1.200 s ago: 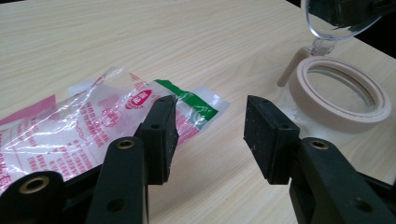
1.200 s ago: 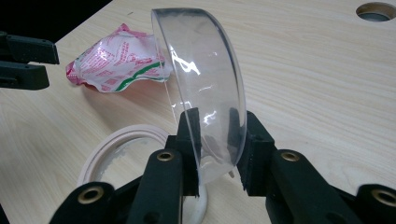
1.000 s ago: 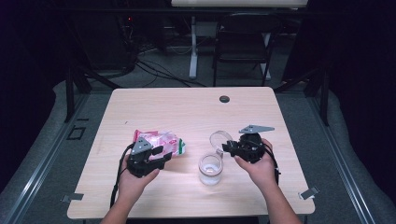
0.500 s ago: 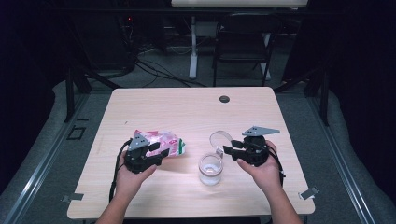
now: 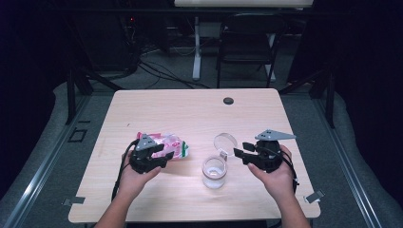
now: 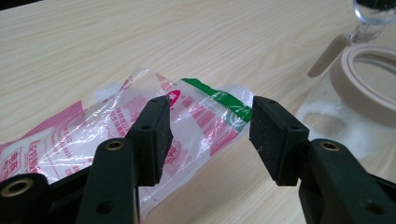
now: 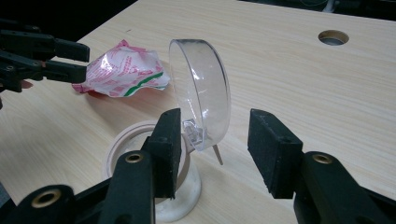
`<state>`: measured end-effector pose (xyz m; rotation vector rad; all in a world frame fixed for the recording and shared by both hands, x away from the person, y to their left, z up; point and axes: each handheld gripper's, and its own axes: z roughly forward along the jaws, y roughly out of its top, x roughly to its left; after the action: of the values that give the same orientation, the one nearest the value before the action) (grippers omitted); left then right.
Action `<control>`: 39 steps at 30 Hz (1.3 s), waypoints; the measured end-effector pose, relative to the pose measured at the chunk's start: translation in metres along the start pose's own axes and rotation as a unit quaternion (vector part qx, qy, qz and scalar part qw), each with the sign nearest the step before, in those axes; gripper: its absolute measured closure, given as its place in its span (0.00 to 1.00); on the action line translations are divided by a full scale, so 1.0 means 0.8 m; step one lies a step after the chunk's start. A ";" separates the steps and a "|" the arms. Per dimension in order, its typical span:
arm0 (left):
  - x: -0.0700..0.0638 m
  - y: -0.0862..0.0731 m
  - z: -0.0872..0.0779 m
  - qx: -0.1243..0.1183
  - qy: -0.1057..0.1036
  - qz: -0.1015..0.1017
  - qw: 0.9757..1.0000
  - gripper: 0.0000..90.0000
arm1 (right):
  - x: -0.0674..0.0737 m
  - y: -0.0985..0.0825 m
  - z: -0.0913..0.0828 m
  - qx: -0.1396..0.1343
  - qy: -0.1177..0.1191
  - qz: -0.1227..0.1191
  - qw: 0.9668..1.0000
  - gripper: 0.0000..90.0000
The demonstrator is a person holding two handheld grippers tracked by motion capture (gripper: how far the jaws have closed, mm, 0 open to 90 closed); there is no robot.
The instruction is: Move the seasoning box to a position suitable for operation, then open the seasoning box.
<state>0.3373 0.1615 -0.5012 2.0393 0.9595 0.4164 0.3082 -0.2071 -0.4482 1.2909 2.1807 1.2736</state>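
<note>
A clear jar (image 5: 214,172) with a beige rim stands near the table's front, and its hinged clear lid (image 5: 225,141) is flipped up and open. A pink and white plastic bag (image 5: 166,145) lies to its left. My left gripper (image 5: 164,156) is at the bag's near end. Its jaws have just been opening, and the bag's green-striped end (image 6: 219,100) lies loose between them, with the jar (image 6: 369,93) to the side. My right gripper (image 7: 215,149) has also just been opening. The lid (image 7: 201,93) stands just beyond its parted pads, untouched, above the jar rim (image 7: 122,140).
The light wooden table (image 5: 190,114) has a dark round cable hole (image 5: 228,100) near its far edge. A folding chair (image 5: 247,47) and cables sit on the floor behind. In the right gripper view, the left gripper (image 7: 70,58) hovers by the bag (image 7: 123,70).
My right gripper has drawn back to the right and a little up, away from the lid, with its jaws wider. The left gripper stays by the bag, jaws slightly wider.
</note>
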 end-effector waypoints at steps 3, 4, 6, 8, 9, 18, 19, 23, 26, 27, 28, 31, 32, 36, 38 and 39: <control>-0.004 0.000 0.006 0.013 0.004 0.007 1.000 0.53 | -0.001 -0.001 -0.001 -0.003 -0.003 0.003 1.000 0.60; -0.004 -0.001 0.008 0.017 0.006 0.010 1.000 0.51 | -0.001 -0.002 -0.002 -0.002 -0.003 0.004 1.000 0.60; -0.006 -0.002 0.014 0.027 0.014 0.019 0.999 0.49 | -0.001 -0.003 -0.002 -0.001 -0.004 0.003 1.000 0.60; -0.008 -0.003 0.019 0.035 0.026 0.033 0.998 0.48 | -0.001 -0.005 -0.002 0.002 -0.005 0.002 1.000 0.60; -0.009 -0.004 0.022 0.037 0.029 0.037 0.998 0.47 | -0.001 -0.005 -0.003 0.002 -0.006 0.001 1.000 0.60; -0.020 -0.007 0.037 0.044 0.039 0.069 0.996 0.44 | -0.002 -0.008 -0.007 0.002 -0.010 0.004 1.000 0.60; -0.020 -0.007 0.039 0.045 0.043 0.072 0.995 0.44 | -0.002 -0.009 -0.007 0.000 -0.011 0.006 1.000 0.60; -0.019 -0.010 0.045 0.048 0.041 0.075 0.995 0.43 | -0.002 -0.010 -0.008 0.001 -0.013 0.007 1.000 0.60; -0.020 -0.011 0.048 0.058 0.038 0.079 0.994 0.43 | -0.002 -0.010 -0.009 0.004 -0.012 0.005 1.000 0.60; -0.021 -0.012 0.049 0.057 0.042 0.084 0.994 0.43 | -0.002 -0.011 -0.009 0.004 -0.012 0.005 1.000 0.60; -0.022 -0.011 0.049 0.060 0.039 0.086 0.994 0.43 | -0.002 -0.011 -0.008 0.005 -0.012 0.005 1.000 0.60; -0.027 -0.012 0.052 0.063 0.043 0.097 0.992 0.41 | -0.002 -0.011 -0.007 0.005 -0.011 0.005 1.000 0.60; -0.027 -0.012 0.053 0.064 0.043 0.099 0.992 0.41 | -0.002 -0.011 -0.007 0.003 -0.011 0.007 1.000 0.60; -0.028 -0.013 0.058 0.073 0.054 0.108 0.990 0.41 | -0.002 -0.012 -0.007 0.002 -0.011 0.006 1.000 0.60; -0.027 -0.014 0.061 0.077 0.063 0.110 0.989 0.41 | -0.001 -0.012 -0.007 0.002 -0.011 0.006 1.000 0.60; -0.026 -0.015 0.063 0.079 0.068 0.115 0.988 0.41 | -0.001 -0.012 -0.007 0.003 -0.011 0.006 1.000 0.60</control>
<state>0.3470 0.1229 -0.5399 2.3015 0.8636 0.6259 0.2998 -0.2127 -0.4530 1.3160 2.1659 1.2537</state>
